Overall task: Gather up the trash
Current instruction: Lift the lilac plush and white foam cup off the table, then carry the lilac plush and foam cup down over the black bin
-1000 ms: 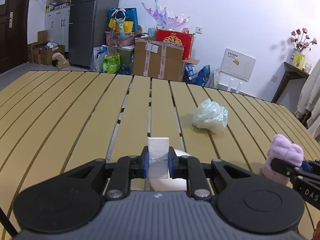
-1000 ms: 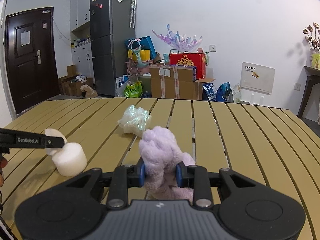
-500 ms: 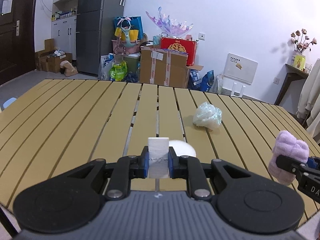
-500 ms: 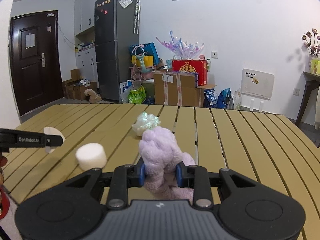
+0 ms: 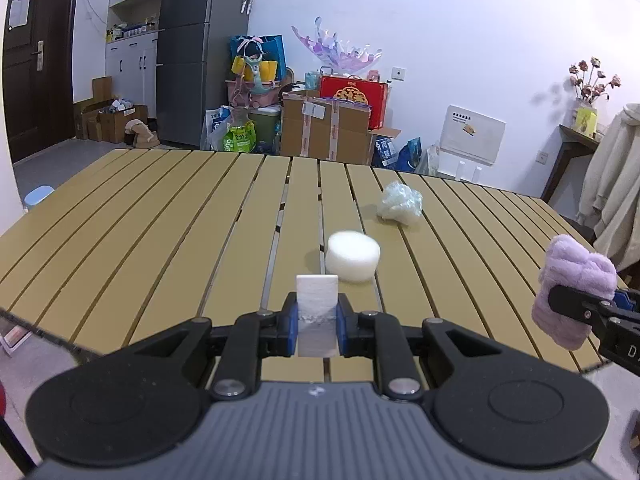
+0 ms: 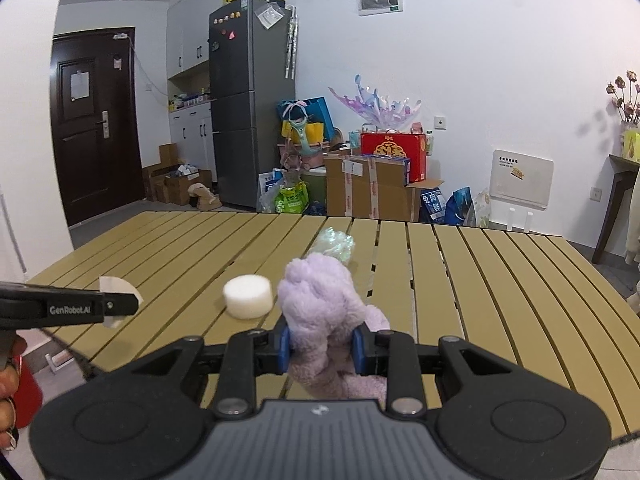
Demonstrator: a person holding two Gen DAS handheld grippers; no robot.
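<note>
My left gripper (image 5: 317, 330) is shut on a thin white foam piece (image 5: 317, 304), held in the air over the near edge of the slatted table (image 5: 160, 220). From the right wrist view that foam piece (image 6: 114, 286) pokes out of the left gripper (image 6: 120, 304) at the far left. My right gripper (image 6: 320, 350) is shut on a fluffy purple cloth (image 6: 320, 308), which shows at the right edge of the left wrist view as the purple cloth (image 5: 572, 280). A white foam cylinder (image 5: 352, 256) and a crumpled clear plastic wad (image 5: 400, 202) lie on the table ahead.
The yellow table's near edge sits just under both grippers. Beyond the far edge stand cardboard boxes (image 5: 326, 126), bags and a grey fridge (image 5: 200, 52). A person's hand (image 6: 8, 384) shows at the lower left of the right wrist view.
Both grippers have pulled back toward the near table edge and risen a little, each keeping its grip. The foam cylinder and plastic wad now lie farther ahead.
</note>
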